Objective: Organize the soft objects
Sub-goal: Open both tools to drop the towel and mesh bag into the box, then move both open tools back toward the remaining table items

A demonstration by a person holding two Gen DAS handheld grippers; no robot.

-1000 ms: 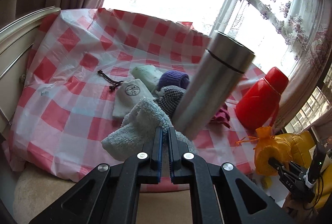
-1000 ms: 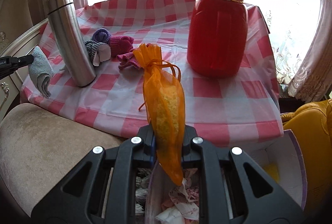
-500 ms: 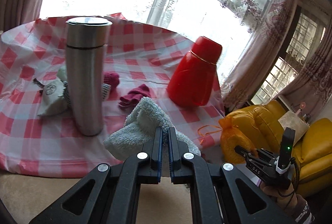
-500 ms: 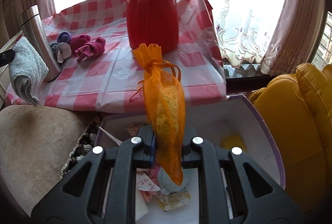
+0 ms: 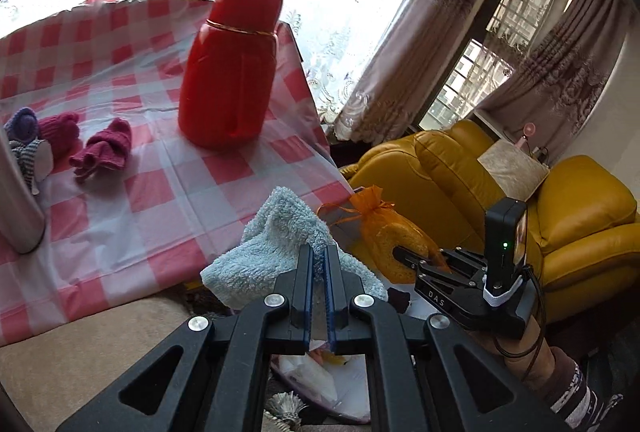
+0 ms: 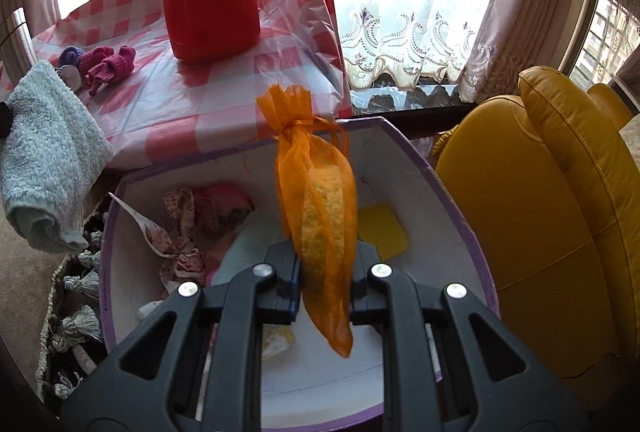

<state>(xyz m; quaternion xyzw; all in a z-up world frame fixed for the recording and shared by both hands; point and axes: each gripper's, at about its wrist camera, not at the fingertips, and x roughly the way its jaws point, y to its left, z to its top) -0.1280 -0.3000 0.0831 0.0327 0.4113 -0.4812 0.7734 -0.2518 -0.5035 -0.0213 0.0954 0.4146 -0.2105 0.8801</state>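
The fluffy pale blue towel (image 5: 280, 244) is pinched between the 2 fingers of the left gripper (image 5: 319, 264), bunched up and hanging in the air just off the near edge of the table, to the left of the box. To its right, the right gripper (image 6: 325, 264) is clamped on a sheer orange drawstring pouch with a yellow sponge inside (image 6: 320, 207), holding it upright above the white box with a purple rim (image 6: 436, 183). In the box lie a floral cloth bundle (image 6: 180, 232), a pink fabric piece (image 6: 224, 199) and a flat yellow sponge (image 6: 382, 230). On the red-and-white checked tablecloth (image 5: 192, 191) beyond, a tall red plastic flask (image 5: 232, 67) stands, with 1 pair of magenta knitted socks (image 5: 106, 147) and a purple knitted roll (image 5: 22, 119) to the left of it. A mustard yellow leather sofa (image 6: 540, 211) sits to the right of the box.
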